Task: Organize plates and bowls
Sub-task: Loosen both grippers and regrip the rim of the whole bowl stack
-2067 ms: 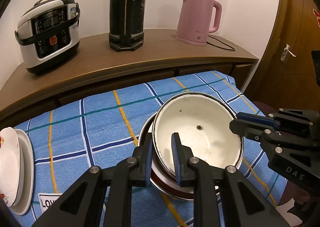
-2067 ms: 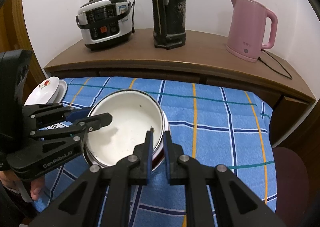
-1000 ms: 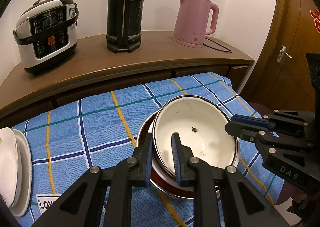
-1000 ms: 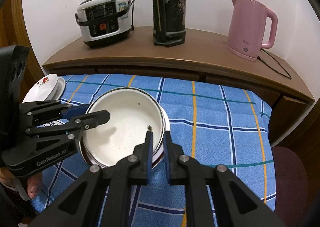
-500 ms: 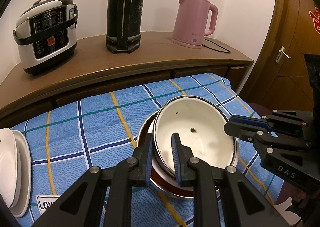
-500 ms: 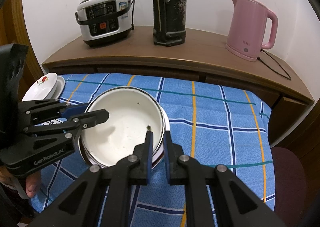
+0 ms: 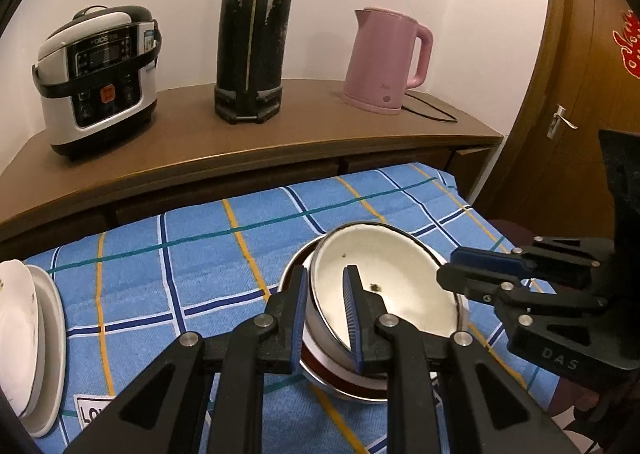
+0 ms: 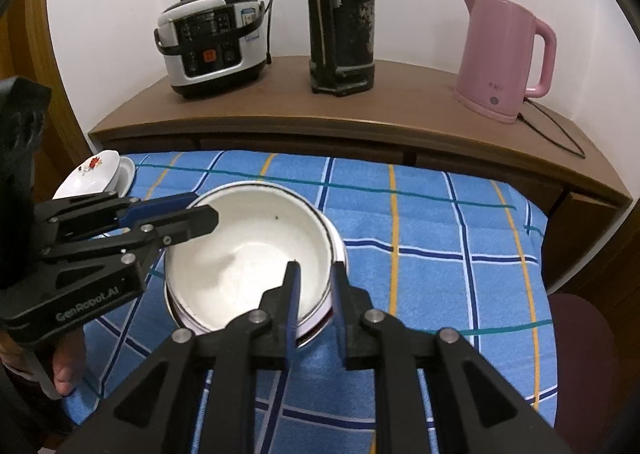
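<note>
A white enamel bowl (image 7: 400, 286) (image 8: 248, 250) with a dark rim rests nested on a stack of other bowls (image 7: 344, 378) on the blue checked cloth (image 7: 200, 254). My left gripper (image 7: 326, 274) (image 8: 204, 207) is shut on the bowl's near-left rim, one finger inside and one outside. My right gripper (image 8: 316, 268) (image 7: 448, 266) straddles the opposite rim; its jaws are opening, and the rim stands between the pads with a gap showing. A stack of white plates (image 7: 24, 334) (image 8: 92, 173) lies at the cloth's left edge.
On the wooden sideboard (image 7: 300, 125) behind stand a rice cooker (image 7: 100, 73), a black thermos (image 7: 252, 33) and a pink kettle (image 7: 384, 61) with its cord. A wooden door (image 7: 580, 93) is at the right. A hand (image 8: 68, 366) holds the left gripper. A dark stool (image 8: 580, 334) stands beside the table.
The right gripper's fingers have parted slightly around the bowl's rim. The left gripper keeps its grip, and neither hand has shifted.
</note>
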Demonstrator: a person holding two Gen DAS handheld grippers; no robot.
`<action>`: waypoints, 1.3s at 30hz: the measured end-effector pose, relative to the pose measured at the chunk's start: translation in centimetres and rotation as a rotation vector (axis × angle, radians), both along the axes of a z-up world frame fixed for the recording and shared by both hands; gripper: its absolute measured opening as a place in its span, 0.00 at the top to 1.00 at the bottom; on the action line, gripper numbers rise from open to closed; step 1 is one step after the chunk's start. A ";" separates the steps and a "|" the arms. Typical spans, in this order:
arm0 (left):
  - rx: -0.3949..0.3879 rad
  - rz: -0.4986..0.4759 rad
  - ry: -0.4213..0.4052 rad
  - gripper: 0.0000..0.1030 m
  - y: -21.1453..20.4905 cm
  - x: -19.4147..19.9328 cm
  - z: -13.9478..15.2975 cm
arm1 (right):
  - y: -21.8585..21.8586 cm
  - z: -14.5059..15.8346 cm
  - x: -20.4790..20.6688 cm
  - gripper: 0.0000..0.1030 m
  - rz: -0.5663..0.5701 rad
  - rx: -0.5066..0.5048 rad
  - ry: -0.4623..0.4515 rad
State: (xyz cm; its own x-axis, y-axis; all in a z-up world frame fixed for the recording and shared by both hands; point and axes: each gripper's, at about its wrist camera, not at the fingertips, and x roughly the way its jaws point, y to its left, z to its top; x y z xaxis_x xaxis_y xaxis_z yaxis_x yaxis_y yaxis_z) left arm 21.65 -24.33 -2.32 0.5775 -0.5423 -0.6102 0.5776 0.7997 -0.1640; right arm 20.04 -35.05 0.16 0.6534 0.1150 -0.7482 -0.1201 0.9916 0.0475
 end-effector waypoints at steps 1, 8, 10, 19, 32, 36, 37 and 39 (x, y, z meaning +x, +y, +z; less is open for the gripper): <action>-0.002 0.000 0.002 0.81 0.0 0.1 0.0 | 0.1 0.0 0.0 0.74 -0.001 0.000 -0.002; 0.006 0.003 0.009 0.80 0.2 0.2 -0.2 | 0.2 0.2 -0.2 0.57 -0.010 0.004 -0.010; 0.013 0.004 0.018 0.80 0.2 0.3 -0.4 | 0.0 0.2 -0.2 0.57 -0.013 0.007 -0.009; 0.008 0.000 0.043 0.76 0.3 0.7 -1.1 | -0.6 0.1 -0.5 0.53 -0.038 0.032 -0.012; 0.003 -0.017 0.027 0.69 0.3 0.2 -1.2 | -1.2 -1.5 0.1 0.53 -0.051 0.115 0.029; -0.025 -0.005 0.036 0.68 0.9 0.5 -1.0 | -1.1 -1.8 0.2 0.56 -0.053 0.119 0.032; -0.020 0.012 0.033 0.66 1.0 0.6 -1.0 | -1.1 -1.8 0.2 0.56 -0.055 0.117 0.034; -0.010 0.026 0.050 0.58 1.2 0.9 -1.3 | -1.1 -2.0 0.3 0.56 -0.056 0.116 0.039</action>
